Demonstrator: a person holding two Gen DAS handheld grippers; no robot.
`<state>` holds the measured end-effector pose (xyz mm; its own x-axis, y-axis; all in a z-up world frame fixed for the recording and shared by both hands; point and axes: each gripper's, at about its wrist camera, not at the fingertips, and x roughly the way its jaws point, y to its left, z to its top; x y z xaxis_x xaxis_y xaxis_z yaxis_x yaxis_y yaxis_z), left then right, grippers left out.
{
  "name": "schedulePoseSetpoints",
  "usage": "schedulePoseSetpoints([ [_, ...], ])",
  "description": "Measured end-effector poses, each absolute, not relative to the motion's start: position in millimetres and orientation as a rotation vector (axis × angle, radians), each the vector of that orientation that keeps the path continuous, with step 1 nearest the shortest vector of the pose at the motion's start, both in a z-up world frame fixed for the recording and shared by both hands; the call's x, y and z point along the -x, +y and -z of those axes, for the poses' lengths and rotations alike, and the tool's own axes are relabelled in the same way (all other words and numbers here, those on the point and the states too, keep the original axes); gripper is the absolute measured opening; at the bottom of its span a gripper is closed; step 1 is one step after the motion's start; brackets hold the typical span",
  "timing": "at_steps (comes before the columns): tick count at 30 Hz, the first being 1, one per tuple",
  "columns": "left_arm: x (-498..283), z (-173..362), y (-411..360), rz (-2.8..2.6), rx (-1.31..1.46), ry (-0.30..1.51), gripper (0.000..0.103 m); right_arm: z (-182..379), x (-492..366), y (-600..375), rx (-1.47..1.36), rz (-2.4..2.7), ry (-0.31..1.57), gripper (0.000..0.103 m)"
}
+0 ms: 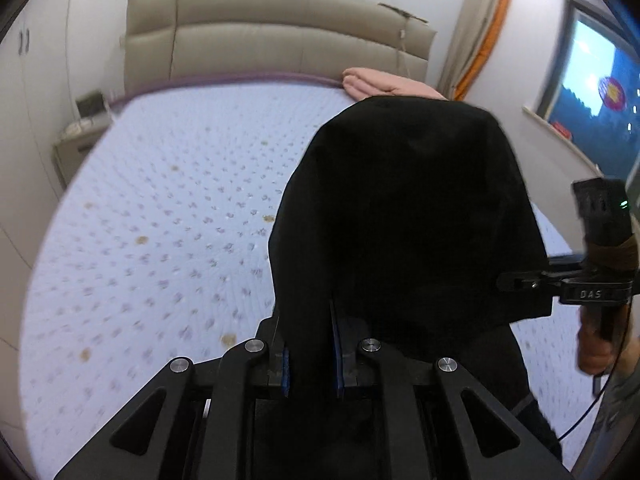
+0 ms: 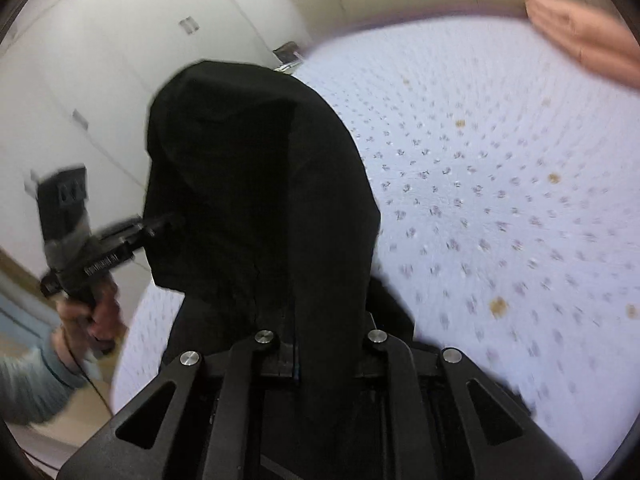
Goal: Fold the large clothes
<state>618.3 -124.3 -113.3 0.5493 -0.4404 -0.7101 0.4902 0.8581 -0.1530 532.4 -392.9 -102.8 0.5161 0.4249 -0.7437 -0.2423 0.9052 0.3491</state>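
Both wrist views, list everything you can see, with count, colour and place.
black garment: one, black, lifted over the bed, pinched by both grippers
bed sheet: one, pale lilac with small flowers, covering the bed
folded pink cloth: one, pink, far corner by the headboard
headboard: one, beige, padded, far end
nightstand: one, beige, left of the bed
wardrobe: white doors, beside the bed
curtain: beige and orange, by the window
left gripper: black, shut on garment
right gripper: black, shut on garment
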Motion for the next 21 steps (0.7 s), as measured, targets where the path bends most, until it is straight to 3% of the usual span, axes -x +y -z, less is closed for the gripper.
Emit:
schedulePoseSetpoints([
  [2, -576, 101, -120, 0.533, -0.117, 0.799, 0.015, 83, -487, -374, -0.093, -0.372, 0.908, 0.017],
  [6, -496, 103, -105, 0.481, -0.236, 0.817, 0.026, 71, -419, -364, 0.135, -0.279, 0.899, 0.017],
  [9, -452, 142, -83, 0.426, -0.31, 0.979, 0.026, 109, -389, -362, 0.247, -0.186, 1.028, 0.017],
  [14, -432, 200, -28, 0.297, -0.241, 1.219, 0.023, 146, -371, -392, 0.135, -0.064, 1.18, 0.017],
  [18, -456, 159, -27, 0.311, -0.173, 1.095, 0.023, 117, -387, -405, -0.069, -0.096, 1.105, 0.02],
  [21, -485, 119, -54, 0.379, -0.154, 0.975, 0.023, 96, -415, -387, -0.187, -0.176, 1.021, 0.03],
])
